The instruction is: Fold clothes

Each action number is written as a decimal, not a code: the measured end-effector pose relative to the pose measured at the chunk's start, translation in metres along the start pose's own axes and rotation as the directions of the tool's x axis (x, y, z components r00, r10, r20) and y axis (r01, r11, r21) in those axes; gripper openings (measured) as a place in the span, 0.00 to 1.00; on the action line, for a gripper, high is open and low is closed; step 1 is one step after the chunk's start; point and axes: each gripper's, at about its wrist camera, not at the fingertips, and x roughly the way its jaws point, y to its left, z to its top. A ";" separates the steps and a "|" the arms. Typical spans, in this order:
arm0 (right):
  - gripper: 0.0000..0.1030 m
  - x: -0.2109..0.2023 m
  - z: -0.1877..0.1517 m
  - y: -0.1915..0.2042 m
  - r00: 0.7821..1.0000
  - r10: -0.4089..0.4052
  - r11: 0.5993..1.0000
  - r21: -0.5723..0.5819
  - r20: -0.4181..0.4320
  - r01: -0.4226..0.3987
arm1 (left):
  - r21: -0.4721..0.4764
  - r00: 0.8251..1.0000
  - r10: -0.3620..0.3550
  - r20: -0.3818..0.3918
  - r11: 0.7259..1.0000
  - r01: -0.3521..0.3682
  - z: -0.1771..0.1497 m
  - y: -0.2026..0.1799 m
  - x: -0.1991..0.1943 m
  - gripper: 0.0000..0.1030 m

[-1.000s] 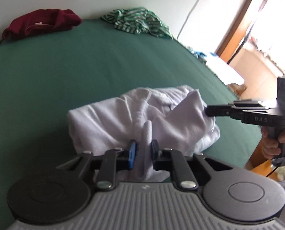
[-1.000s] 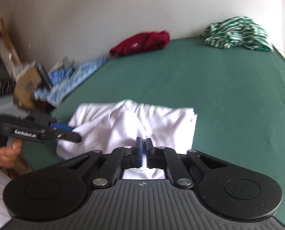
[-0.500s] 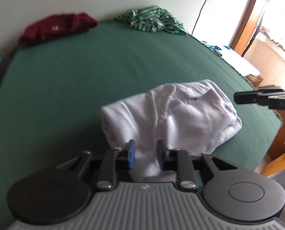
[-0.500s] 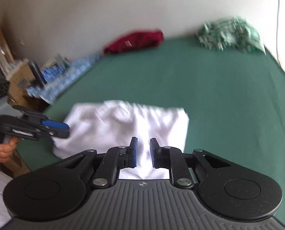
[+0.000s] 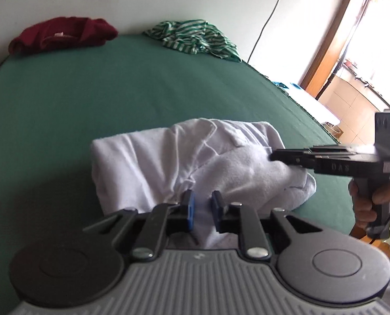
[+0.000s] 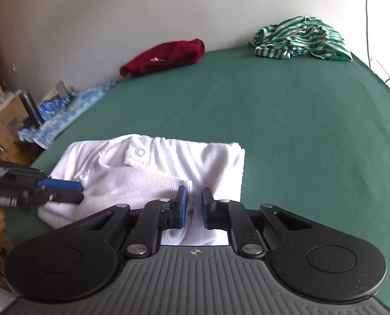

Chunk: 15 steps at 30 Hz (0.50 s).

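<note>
Both grippers have let go since a sec ago: our left gripper (image 5: 200, 206) and right gripper (image 6: 192, 202) hang w/ jaws spread, empty, right over the near edge of the folded white cotton garment (image 6: 173, 168), which lies on the green bed sheet (image 6: 286, 120), nearest us.

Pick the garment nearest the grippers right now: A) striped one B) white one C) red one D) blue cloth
B: the white garment lies folded on the green sheet right at both open grippers, left and right, while the red garment and striped garment sit at the far edge by the wall.
</note>
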 end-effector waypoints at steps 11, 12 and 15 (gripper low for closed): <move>0.38 -0.043 -0.008 0.010 0.999 -0.001 1.000 -0.026 0.042 0.002 | 0.031 0.982 0.186 0.025 0.982 -0.187 -0.024 -0.005 -0.053 0.60; 0.38 -0.045 -0.010 0.010 0.999 -0.004 1.000 -0.026 0.037 0.005 | -0.025 0.982 0.185 0.026 0.982 -0.185 -0.026 0.001 -0.052 0.65; 0.39 -0.047 -0.012 -0.004 0.999 -0.009 0.996 0.086 0.049 0.005 | -0.217 0.987 0.153 0.055 0.966 -0.138 -0.029 0.023 -0.049 0.71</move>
